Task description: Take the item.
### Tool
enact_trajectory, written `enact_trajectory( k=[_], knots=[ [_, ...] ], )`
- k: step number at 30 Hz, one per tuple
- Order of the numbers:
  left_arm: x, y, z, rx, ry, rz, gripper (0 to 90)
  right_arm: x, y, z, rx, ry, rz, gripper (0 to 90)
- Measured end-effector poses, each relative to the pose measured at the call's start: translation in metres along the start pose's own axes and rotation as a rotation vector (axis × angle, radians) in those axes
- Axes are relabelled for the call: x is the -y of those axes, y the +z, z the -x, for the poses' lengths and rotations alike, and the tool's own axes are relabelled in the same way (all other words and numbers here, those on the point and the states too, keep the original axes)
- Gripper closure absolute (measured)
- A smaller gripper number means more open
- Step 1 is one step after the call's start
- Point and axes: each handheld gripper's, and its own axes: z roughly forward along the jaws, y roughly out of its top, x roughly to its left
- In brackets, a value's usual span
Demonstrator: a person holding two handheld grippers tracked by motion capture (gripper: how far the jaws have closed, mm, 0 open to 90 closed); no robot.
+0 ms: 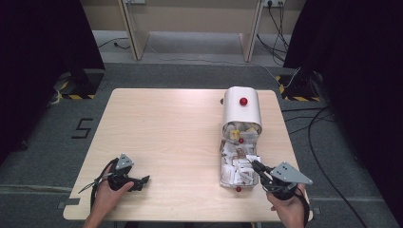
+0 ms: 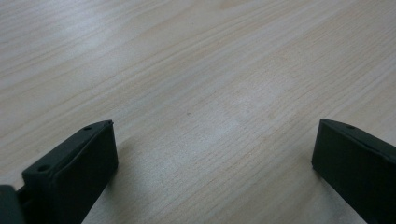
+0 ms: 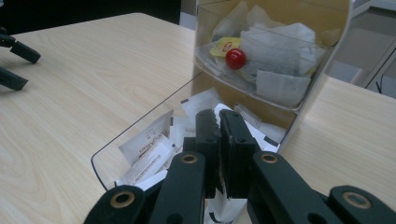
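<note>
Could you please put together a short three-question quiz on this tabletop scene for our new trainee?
1. True or false: the left claw is shut.
2. What is the right claw pinching? A) a white sachet B) a red knob C) a cable
3. What colour are the knobs on the white dispenser?

Key: 1 false, its jaws stand wide apart over bare table; 2 A; 3 red.

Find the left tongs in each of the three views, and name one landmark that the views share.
High view: left tongs at lower left, in a hand.
Left gripper view: left tongs rise from both bottom corners, wide open.
Right gripper view: left tongs at the upper left edge, far off.
Shared landmark: the pale wooden table.
</note>
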Motion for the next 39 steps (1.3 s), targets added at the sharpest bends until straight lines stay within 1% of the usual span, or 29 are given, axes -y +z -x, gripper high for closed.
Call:
enact_trajectory(
  k=[9, 10, 15, 16, 29, 30, 33, 39],
  knots=[
    [0.000, 0.000, 0.000, 0.000, 0.000, 0.000, 0.0, 0.000, -0.008, 0.010, 0.039, 0.016, 0.011, 86.9],
    [0.000, 0.000, 0.000, 0.000, 0.000, 0.000, 0.0, 0.002, -0.009, 0.013, 0.048, 0.024, 0.013, 86.9],
    [0.000, 0.000, 0.000, 0.000, 0.000, 0.000, 0.0, 0.004, -0.012, 0.019, 0.063, 0.037, 0.013, 87.0],
    [0.000, 0.000, 0.000, 0.000, 0.000, 0.000, 0.0, 0.005, -0.013, 0.022, 0.072, 0.043, 0.013, 86.9],
    [0.000, 0.000, 0.000, 0.000, 0.000, 0.000, 0.0, 0.013, -0.014, 0.034, 0.111, 0.066, 0.000, 86.9],
    [0.000, 0.000, 0.000, 0.000, 0.000, 0.000, 0.0, 0.014, -0.015, 0.037, 0.116, 0.074, 0.000, 86.9],
    [0.000, 0.000, 0.000, 0.000, 0.000, 0.000, 0.0, 0.015, -0.015, 0.039, 0.125, 0.085, -0.001, 86.9],
    [0.000, 0.000, 0.000, -0.002, 0.002, 0.001, 0.0, 0.021, -0.013, 0.046, 0.137, 0.098, -0.012, 86.9]
  ],
)
